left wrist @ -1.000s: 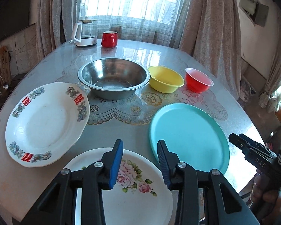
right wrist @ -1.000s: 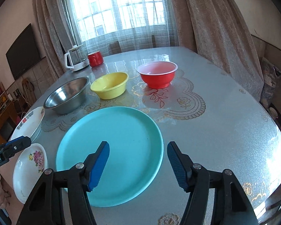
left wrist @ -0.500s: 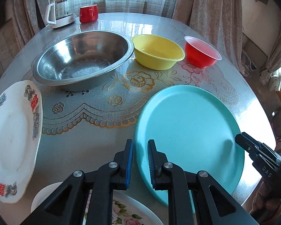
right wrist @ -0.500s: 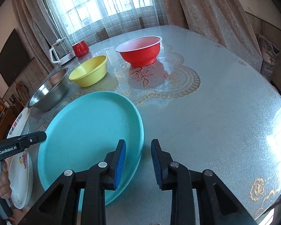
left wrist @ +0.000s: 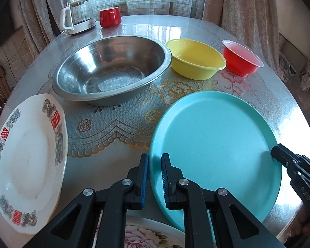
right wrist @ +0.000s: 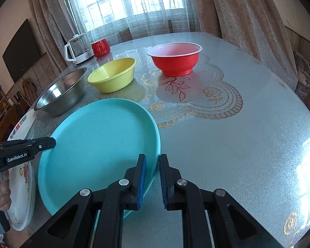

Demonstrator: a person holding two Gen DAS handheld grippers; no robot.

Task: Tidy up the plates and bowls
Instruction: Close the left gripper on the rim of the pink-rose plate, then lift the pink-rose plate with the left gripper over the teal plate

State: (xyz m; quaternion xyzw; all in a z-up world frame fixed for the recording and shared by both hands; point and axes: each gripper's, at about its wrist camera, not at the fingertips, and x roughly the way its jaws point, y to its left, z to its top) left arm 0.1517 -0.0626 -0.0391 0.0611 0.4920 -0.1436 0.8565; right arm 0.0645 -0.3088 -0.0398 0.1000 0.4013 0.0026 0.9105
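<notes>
Two grippers close on opposite rims of the round turquoise plastic plate (left wrist: 215,144), which lies flat near the front edge of the round glass-topped surface (right wrist: 237,144). Reaching in level and low, the left gripper (left wrist: 155,177) has its fingers narrowed on either side of the plate's left rim, one blue pad outside, the other over the plate. Likewise, the right gripper (right wrist: 152,177) straddles the plate's right rim with a narrow gap. Whether the pads actually press the rim cannot be told in either view.

Beyond the plate, toward the far edge, stand a large stainless steel bowl (left wrist: 111,70), a yellow plastic bowl (left wrist: 196,59) just beside it, and a red plastic bowl with a white rim (left wrist: 240,61). At the left edge lies a white scalloped plate with red characters (left wrist: 29,157); at the front edge a white plate with pink roses (left wrist: 146,237) sits partly under the left gripper. A white-handled glass kettle (left wrist: 78,18) and red mug (left wrist: 110,16) stand at the far edge.
</notes>
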